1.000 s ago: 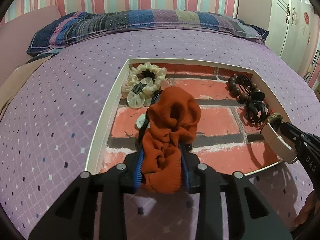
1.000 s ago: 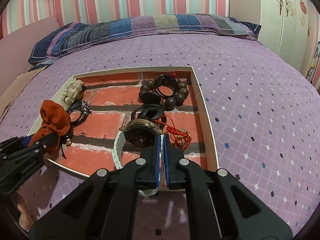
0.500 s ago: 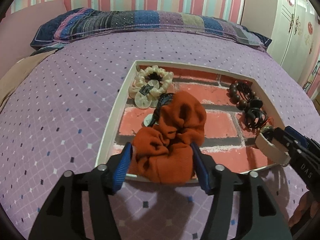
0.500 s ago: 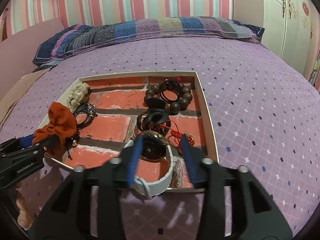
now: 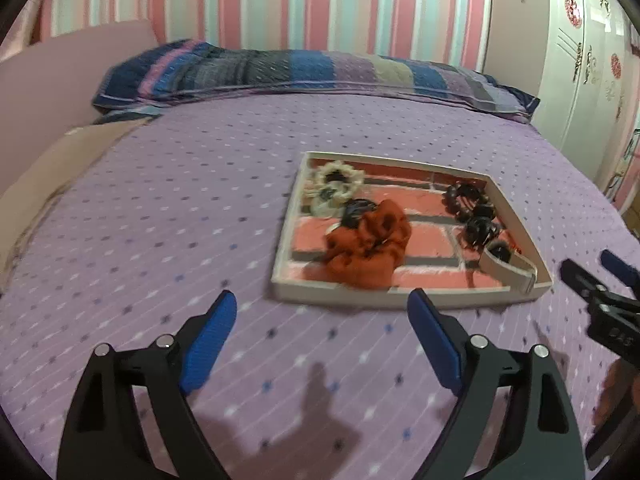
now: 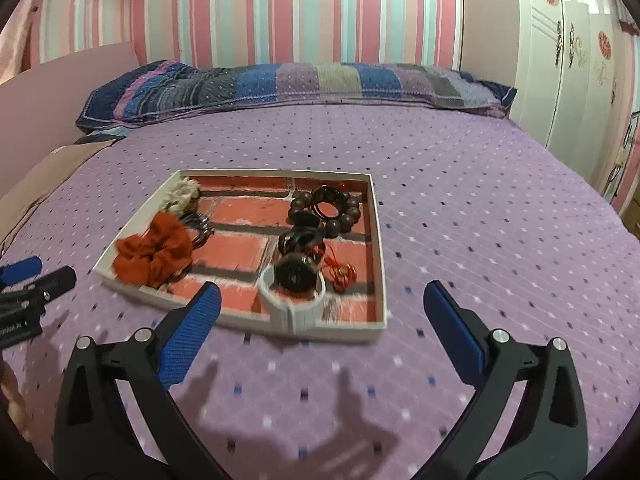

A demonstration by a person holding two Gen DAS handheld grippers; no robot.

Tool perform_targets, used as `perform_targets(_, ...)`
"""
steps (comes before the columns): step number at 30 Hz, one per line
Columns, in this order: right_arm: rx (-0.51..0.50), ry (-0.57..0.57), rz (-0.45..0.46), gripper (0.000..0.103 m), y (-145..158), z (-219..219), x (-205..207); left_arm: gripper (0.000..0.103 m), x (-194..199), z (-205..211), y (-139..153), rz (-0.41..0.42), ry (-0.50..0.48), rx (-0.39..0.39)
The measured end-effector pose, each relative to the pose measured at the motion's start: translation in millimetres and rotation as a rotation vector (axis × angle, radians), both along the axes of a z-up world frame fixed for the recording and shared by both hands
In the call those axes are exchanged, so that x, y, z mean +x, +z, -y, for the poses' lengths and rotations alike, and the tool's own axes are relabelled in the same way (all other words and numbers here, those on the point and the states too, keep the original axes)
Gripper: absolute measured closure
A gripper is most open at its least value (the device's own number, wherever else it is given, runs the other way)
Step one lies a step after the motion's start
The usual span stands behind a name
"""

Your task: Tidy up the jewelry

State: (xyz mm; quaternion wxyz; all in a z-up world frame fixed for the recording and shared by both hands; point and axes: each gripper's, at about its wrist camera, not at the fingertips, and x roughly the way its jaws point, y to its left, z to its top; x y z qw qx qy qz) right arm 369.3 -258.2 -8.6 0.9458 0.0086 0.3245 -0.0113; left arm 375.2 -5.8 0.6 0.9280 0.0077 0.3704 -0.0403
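Note:
A white tray (image 5: 400, 298) (image 6: 378, 248) with a brick-pattern floor lies on the purple bedspread. In it lie an orange scrunchie (image 5: 366, 246) (image 6: 154, 252), a cream scrunchie (image 5: 338, 186) (image 6: 182, 192), a dark bead bracelet (image 5: 464, 198) (image 6: 336, 210), a black hair claw (image 5: 480, 230) (image 6: 300, 240), a red cord (image 6: 340, 274) and a watch with a white strap (image 5: 510, 268) (image 6: 292, 284) at the near rim. My left gripper (image 5: 322, 308) hangs before the tray, its jaws opening with nothing between them. My right gripper (image 6: 322, 300) likewise is opening and holds nothing.
A striped pillow (image 5: 304, 72) (image 6: 288, 84) lies at the head of the bed below a striped wall. A white wardrobe (image 6: 560, 52) stands at the right. A beige cloth (image 5: 36, 184) covers the bed's left edge. The other gripper shows at each view's side.
Both grippers let go: the left released the orange scrunchie, the right released the watch. Both opened wide and drew back and up from the tray, which now looks smaller.

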Motion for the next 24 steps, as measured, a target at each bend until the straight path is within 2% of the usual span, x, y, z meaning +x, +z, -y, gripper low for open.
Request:
perform_targets(5,0.004,0.015,-0.007,0.004,13.3,-4.4,-55.6,0.013,-59.3,-8.6,14.9,0.041,0.005,0.029)
perform_targets(8,-0.003,0.015,0.008,0.004,20.9,-9.1,-92.8,0.011,-94.8,-10.0,21.3,0.069,0.042,0.060)
perform_targets(11,-0.003,0.015,0.018,0.004,29.2,-13.3,-128.3,0.008,-132.0,-14.4,26.0,0.088,0.057,0.048)
perform_targets(18,0.010,-0.005,0.066,0.004,46.2,-15.6,-191.5,0.008,-187.1,-20.3,36.9,0.092,0.075,-0.015)
perform_targets(24,-0.033,-0.013,0.098,0.004,53.8,-21.5,-225.5,0.005,-219.0,-12.0,49.9,0.144,0.051,-0.002)
